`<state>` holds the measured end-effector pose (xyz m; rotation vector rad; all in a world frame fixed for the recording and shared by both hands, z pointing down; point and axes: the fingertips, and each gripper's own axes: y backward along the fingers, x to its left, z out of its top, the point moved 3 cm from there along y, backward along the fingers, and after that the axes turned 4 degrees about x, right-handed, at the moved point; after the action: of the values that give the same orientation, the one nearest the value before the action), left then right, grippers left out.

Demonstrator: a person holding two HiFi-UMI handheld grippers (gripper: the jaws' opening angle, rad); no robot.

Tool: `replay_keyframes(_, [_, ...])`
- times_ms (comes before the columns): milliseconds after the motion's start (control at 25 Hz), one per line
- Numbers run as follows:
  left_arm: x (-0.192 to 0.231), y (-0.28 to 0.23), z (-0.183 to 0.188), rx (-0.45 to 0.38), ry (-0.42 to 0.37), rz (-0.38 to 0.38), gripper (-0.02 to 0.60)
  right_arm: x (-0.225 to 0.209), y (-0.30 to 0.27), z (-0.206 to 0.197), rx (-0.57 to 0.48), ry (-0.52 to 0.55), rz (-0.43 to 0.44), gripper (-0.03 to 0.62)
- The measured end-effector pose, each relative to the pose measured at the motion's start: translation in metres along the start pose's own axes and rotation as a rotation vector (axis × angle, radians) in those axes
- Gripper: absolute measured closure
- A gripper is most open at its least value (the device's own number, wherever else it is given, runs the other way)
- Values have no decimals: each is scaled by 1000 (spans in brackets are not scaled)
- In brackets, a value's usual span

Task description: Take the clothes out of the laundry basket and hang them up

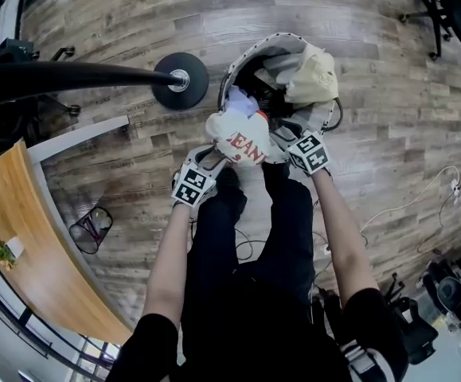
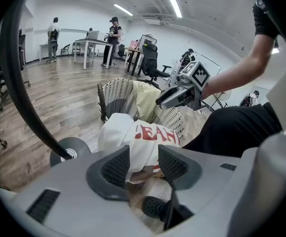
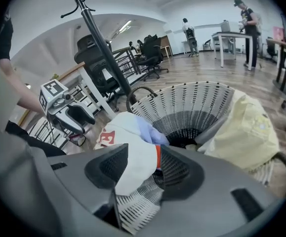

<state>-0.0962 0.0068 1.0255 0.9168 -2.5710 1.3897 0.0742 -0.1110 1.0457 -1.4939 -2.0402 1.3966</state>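
A white garment with red letters (image 1: 238, 138) hangs bunched over the near rim of the white woven laundry basket (image 1: 271, 40). My left gripper (image 1: 218, 156) is shut on its left side, where the cloth (image 2: 133, 137) fills the gap between the pads. From the right, my right gripper (image 1: 282, 138) holds it too, the cloth (image 3: 133, 147) pressed between both pads. A pale yellow garment (image 1: 314, 74) drapes over the basket's far right rim. A light blue cloth (image 3: 150, 132) lies against the white garment. The basket's inside (image 3: 197, 102) looks dark and its bottom is hidden.
A coat stand's round black base (image 1: 181, 78) stands just left of the basket, its pole (image 1: 71, 76) running left. A wooden desk (image 1: 23, 245) and wire bin (image 1: 91, 229) are at lower left. Cables (image 1: 421, 193) trail on the floor right. People (image 2: 113, 38) stand far back.
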Motion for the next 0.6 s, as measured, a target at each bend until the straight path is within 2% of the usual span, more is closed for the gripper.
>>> replay_keyframes(240, [14,-24,-22,34,-30,4,391,-17,-46,-15,62,17,49,375])
replay_keyframes(400, [23,-38,-31,29,-48,5,391,-28,-67,-22,85,20,76,370])
replay_keyframes(600, [26,-52,-32,16,-64,-24,391,-31,-92,-32,116,14,154,359])
